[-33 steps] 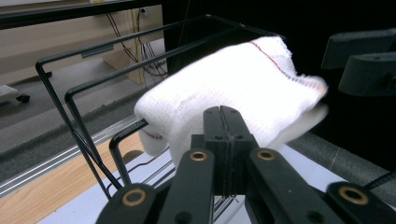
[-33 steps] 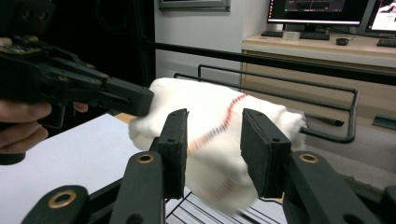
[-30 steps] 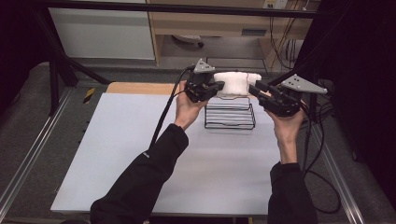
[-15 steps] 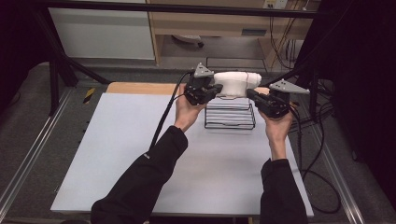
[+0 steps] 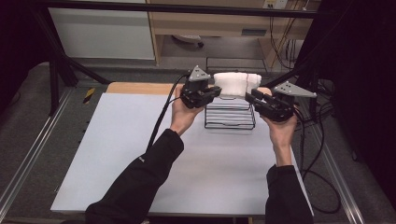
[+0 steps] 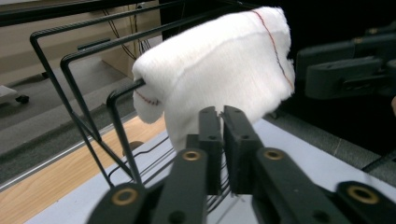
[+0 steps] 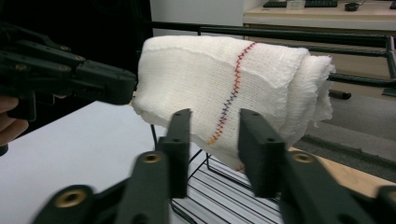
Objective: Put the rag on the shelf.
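A folded white towel point(image 5: 233, 83) with a coloured stitch line lies draped over the top wires of a black wire rack point(image 5: 229, 116). My left gripper point(image 5: 215, 91) is at the towel's left end and my right gripper point(image 5: 250, 96) at its right end. In the left gripper view the jaws point(image 6: 222, 112) have just been opening and stand a narrow slit apart, with the towel point(image 6: 219, 70) just beyond them and nothing pinched. In the right gripper view the jaws point(image 7: 212, 114) have also just been opening and stand apart in front of the towel point(image 7: 224, 79), not pressing on it.
The rack stands at the far middle of a pale table top point(image 5: 116, 154), next to a wooden strip point(image 5: 135, 87) along the far edge. Cables trail from both grippers. Metal rails run along the table's left and right sides.
The right hand has edged a little inward and down beside the towel. The towel stays over the rack and the left hand holds its place.
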Demonstrator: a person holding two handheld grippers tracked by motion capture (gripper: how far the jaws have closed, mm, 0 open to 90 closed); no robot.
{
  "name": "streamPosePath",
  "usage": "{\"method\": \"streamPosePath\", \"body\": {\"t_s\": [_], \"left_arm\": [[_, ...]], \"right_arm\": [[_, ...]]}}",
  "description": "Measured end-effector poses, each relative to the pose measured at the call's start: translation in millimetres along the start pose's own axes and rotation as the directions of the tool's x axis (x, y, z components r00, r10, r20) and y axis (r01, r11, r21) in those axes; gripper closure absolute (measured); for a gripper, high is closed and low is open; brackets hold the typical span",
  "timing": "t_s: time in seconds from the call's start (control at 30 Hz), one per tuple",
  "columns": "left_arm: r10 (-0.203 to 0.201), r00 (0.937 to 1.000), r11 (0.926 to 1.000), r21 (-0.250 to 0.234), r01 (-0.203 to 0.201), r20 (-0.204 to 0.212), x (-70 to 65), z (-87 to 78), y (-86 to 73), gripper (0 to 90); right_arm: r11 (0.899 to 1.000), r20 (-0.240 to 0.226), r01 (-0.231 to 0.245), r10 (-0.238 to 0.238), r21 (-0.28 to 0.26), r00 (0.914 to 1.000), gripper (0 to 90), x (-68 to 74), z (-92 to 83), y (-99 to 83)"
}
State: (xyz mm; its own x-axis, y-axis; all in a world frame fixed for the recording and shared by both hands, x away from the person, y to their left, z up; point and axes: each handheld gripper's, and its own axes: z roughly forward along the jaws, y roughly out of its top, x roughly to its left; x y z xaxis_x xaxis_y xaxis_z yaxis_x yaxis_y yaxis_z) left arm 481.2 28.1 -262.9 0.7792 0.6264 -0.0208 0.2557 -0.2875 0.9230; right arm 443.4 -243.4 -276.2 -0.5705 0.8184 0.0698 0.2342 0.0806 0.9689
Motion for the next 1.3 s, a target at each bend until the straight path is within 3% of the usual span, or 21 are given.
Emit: {"method": "streamPosePath", "body": {"t_s": [0.23, 0.33, 0.57, 0.87, 1.1, 1.3], "left_arm": [[0.027, 0.9992, 0.9989, 0.037, -0.028, 0.031, -0.9, -22.3, -22.8, 52.8], [0.024, 0.9986, 0.9976, 0.064, -0.027, 0.047, 1.5, -30.8, -38.9, 40.4], [-0.002, 0.9996, 0.9929, 0.119, -0.001, 0.026, 14.2, -52.8, -86.6, 25.2], [-0.035, 0.9993, 0.9883, 0.148, 0.036, -0.008, 34.2, -91.0, -141.8, 10.7], [-0.060, 0.9967, 0.9835, 0.168, 0.069, -0.055, 45.5, -122.5, -176.4, 8.4], [-0.070, 0.9942, 0.9806, 0.178, 0.084, -0.082, 53.4, -145.0, -203.1, 8.7]], "right_arm": [[0.998, -0.062, -0.045, 0.047, 0.044, 0.9970, 37.4, 9.6, -9.3, -8.2], [0.997, -0.078, -0.038, 0.042, 0.062, 0.9961, 25.8, 14.5, -10.9, -17.4], [0.994, -0.102, -0.035, 0.045, 0.103, 0.9938, 8.8, 20.0, -10.6, -44.7], [0.985, -0.150, -0.011, 0.038, 0.173, 0.9879, 1.5, 28.2, -9.5, -76.1], [0.977, -0.177, 0.001, 0.038, 0.212, 0.9836, 0.3, 33.9, -10.7, -101.4], [0.970, -0.199, -0.034, 0.084, 0.241, 0.9764, 0.3, 30.8, -14.5, -127.2]]}}
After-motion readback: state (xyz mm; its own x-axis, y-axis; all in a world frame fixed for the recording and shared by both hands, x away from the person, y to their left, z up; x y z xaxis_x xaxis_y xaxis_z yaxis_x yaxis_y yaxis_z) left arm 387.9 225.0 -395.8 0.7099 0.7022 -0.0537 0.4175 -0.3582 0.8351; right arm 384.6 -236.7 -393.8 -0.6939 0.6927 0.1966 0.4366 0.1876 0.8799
